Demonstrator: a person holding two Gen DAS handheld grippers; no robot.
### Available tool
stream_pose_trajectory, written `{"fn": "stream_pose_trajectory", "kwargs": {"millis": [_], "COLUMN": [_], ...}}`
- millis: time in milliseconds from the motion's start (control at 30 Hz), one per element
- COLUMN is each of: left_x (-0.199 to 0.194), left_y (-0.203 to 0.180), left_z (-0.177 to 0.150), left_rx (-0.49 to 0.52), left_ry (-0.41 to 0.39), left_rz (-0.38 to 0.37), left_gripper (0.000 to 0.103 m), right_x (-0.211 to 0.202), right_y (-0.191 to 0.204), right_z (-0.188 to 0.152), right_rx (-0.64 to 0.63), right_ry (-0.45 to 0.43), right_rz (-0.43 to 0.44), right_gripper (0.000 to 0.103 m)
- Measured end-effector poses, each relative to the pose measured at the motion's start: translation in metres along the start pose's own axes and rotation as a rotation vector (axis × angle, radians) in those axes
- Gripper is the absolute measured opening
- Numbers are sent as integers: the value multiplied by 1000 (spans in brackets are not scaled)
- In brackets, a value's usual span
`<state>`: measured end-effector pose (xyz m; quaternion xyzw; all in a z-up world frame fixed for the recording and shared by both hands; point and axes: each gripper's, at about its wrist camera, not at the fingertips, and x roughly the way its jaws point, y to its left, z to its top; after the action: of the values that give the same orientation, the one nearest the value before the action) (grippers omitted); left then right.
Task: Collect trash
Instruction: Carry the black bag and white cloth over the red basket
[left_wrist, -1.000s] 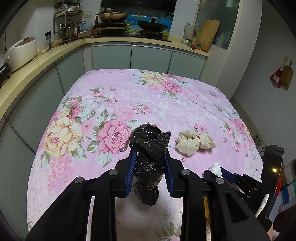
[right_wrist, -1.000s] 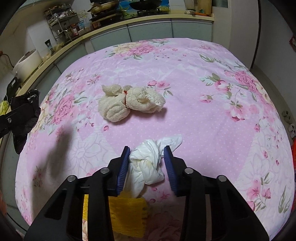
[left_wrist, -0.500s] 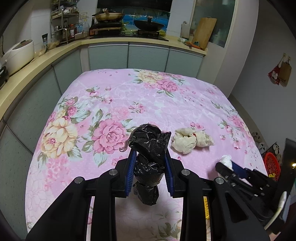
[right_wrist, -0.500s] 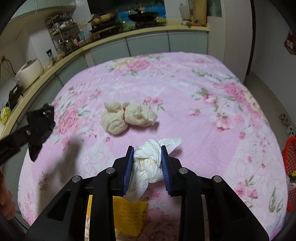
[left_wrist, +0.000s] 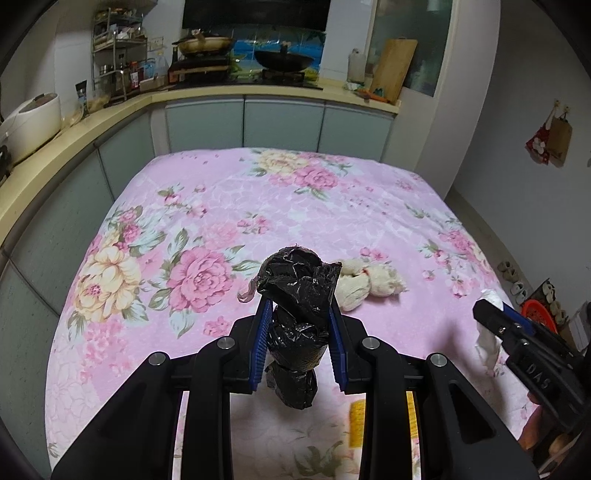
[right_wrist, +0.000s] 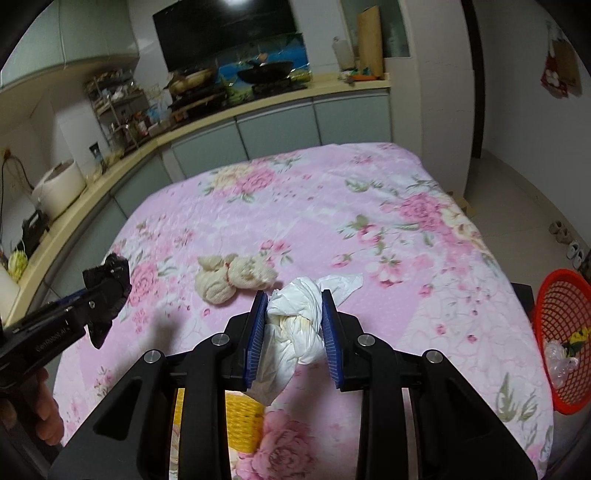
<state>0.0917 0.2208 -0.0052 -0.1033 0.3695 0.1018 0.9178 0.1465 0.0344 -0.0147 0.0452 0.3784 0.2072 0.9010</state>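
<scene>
Your left tongs (left_wrist: 298, 325) are clenched on a black bag (left_wrist: 298, 291), held clear above the pink floral cloth (left_wrist: 229, 206). Your right tongs (right_wrist: 294, 321) grip a white wad (right_wrist: 295, 325), also off the cloth. A cream wad (right_wrist: 234, 277) lies on the cloth between them. A red basket (right_wrist: 554, 295) stands beside the cloth's right edge.

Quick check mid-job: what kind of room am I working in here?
Most likely a home kitchen. A counter runs along the walls with a wok on a stove, a rice cooker and a cutting board. The work surface is a table under a pink floral cloth.
</scene>
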Motion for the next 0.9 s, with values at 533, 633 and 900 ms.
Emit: {"fn": "stream_pose_trajectory", "kwargs": {"millis": [533,633,900], "left_x": [-21,-20,-14], "left_y": [-63,-80,-109], "left_z": [-12,-15,-21], "left_rx": [80,112,154], "left_ry": [-111,-98,-66], "left_rz": [-1,2,-22], "left_gripper": [27,27,27], "right_x": [-57,-66,-76], "right_y": [-40,-47,-68], "right_z": [-8,-9,-9], "right_rx": [46,49,91], "right_ry": [-143,-156,-166], "right_rz": [-41,-42,-40], "right_gripper": [29,29,29]}}
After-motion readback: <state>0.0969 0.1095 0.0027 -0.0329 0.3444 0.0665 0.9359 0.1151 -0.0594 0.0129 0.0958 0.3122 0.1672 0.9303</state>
